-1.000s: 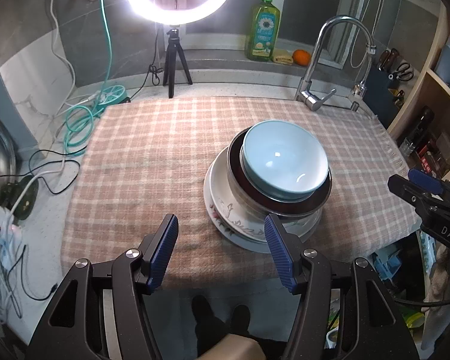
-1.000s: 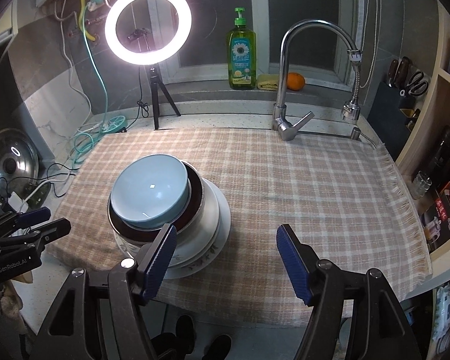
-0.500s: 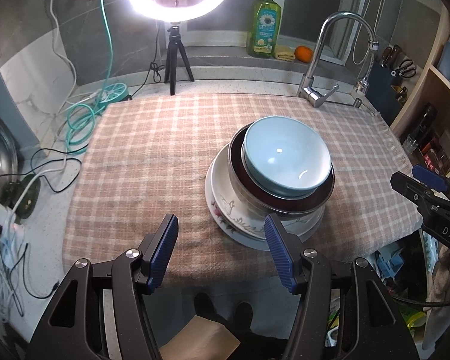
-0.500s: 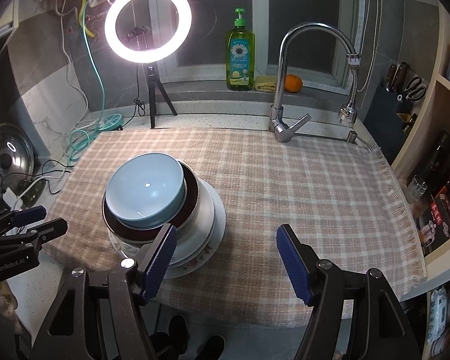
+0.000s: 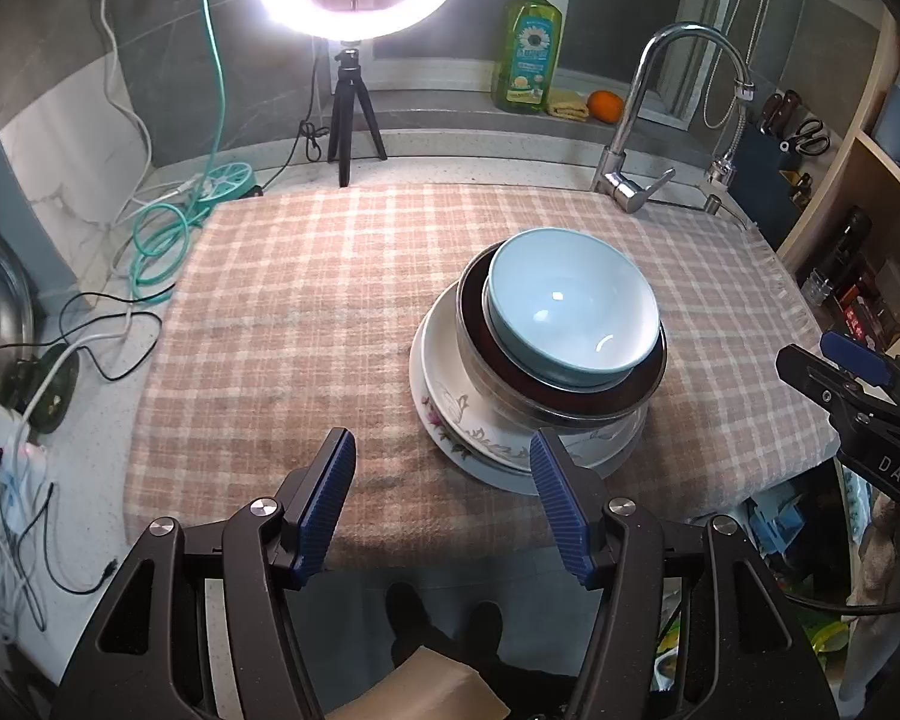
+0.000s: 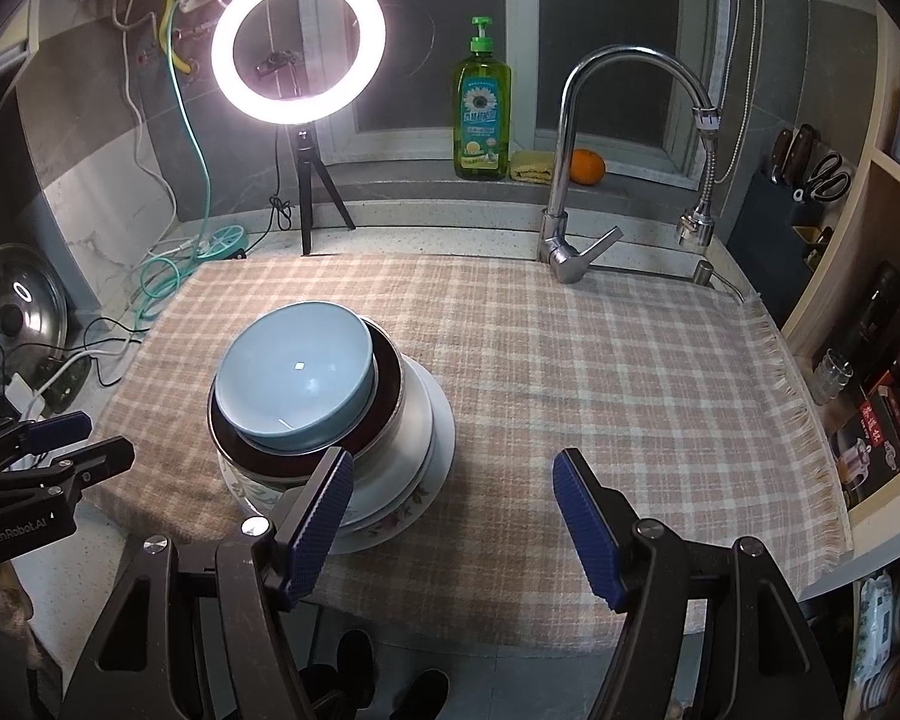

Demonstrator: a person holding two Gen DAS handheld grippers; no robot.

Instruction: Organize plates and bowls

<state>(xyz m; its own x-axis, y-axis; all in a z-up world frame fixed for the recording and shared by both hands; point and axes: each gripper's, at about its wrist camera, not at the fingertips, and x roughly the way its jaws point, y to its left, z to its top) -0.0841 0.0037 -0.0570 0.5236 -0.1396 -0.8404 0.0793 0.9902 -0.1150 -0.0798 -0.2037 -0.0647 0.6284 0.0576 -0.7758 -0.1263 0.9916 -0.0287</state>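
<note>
One stack stands on the checked cloth (image 5: 306,300). A light blue bowl (image 5: 570,306) (image 6: 297,372) sits in a steel bowl with a dark inside (image 5: 510,384) (image 6: 390,396), which rests on white flowered plates (image 5: 450,414) (image 6: 426,468). My left gripper (image 5: 444,498) hangs open and empty over the cloth's near edge, its right finger in front of the plates' rim. My right gripper (image 6: 453,510) is open and empty too, its left finger just in front of the stack. Each gripper shows at the edge of the other's view.
A ring light on a tripod (image 6: 299,54), a green soap bottle (image 6: 482,114), an orange (image 6: 587,167) and a tap (image 6: 570,252) line the back. Cables and a hose (image 5: 162,234) lie left. Shelves with bottles (image 6: 870,324) stand right. A person's feet (image 5: 444,618) show below.
Both views shifted slightly, so the stack sits a little lower and closer in the pictures. The dishes themselves have not moved, and both grippers stay equally open.
</note>
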